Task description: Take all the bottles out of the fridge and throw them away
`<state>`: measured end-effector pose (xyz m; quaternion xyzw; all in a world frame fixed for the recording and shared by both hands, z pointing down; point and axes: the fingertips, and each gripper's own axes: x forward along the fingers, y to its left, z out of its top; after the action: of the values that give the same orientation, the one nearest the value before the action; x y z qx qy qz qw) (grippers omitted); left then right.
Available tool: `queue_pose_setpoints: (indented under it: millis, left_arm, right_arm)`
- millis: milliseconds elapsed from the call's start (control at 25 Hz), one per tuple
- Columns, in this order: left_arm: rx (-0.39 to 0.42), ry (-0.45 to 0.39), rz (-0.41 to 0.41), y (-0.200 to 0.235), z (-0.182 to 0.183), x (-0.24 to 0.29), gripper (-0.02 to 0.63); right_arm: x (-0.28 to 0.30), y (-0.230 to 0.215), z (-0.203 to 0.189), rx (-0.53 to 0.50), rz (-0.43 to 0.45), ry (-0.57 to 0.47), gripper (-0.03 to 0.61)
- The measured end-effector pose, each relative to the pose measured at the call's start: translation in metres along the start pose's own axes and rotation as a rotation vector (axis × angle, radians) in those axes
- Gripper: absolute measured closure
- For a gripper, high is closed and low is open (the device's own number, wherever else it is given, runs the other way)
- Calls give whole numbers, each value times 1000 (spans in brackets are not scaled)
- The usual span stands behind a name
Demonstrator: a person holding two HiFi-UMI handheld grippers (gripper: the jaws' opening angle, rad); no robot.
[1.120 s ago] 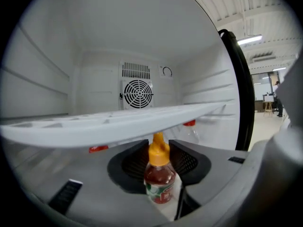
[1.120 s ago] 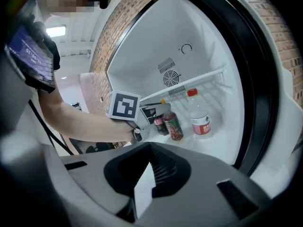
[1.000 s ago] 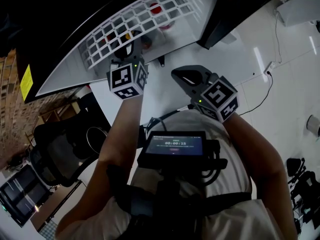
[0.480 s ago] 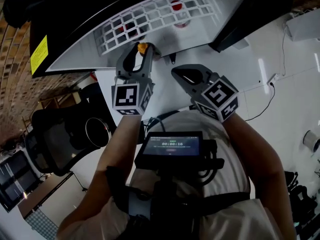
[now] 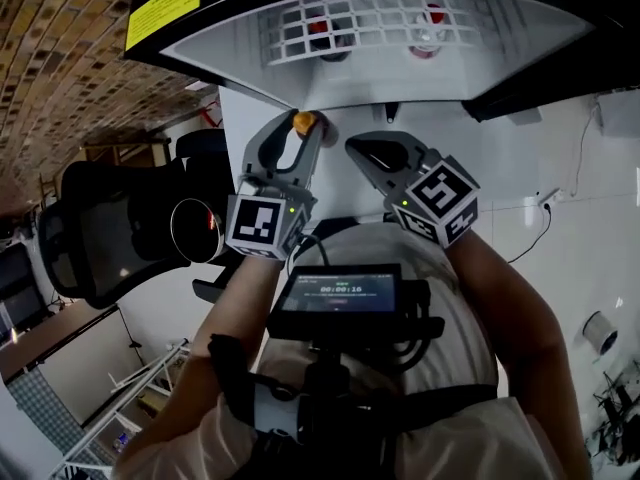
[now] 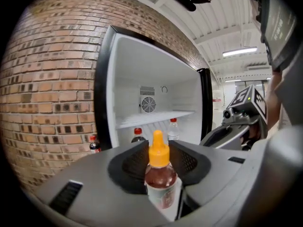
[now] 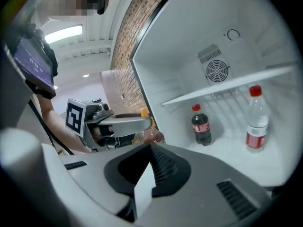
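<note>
Since a second ago the left gripper [image 5: 300, 123] has drawn back out of the fridge [image 5: 540, 28], clamped on an orange-capped bottle [image 6: 160, 174] and keeping it upright, probably for a steady carry. The right gripper [image 7: 150, 150] is closed and empty. A cola bottle [image 7: 201, 125] and a clear bottle [image 7: 257, 122] wait under the shelf. The held bottle is clear of the fridge's edge, with open floor to the right.

Head view overhead — other 2 toward fridge [image 6: 128, 70]
</note>
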<state>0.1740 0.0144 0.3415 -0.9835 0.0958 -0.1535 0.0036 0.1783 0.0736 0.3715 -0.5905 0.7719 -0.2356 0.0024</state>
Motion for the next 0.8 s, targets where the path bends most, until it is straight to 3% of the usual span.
queue_pose_setpoints:
  millis: [360, 800]
  left_arm:
    - [-56, 17, 153, 57, -31, -82, 483]
    - [-191, 65, 462, 148, -94, -209, 485]
  right_arm:
    - [74, 68, -5, -68, 186, 85, 574]
    - [173, 178, -25, -148, 468, 218, 574]
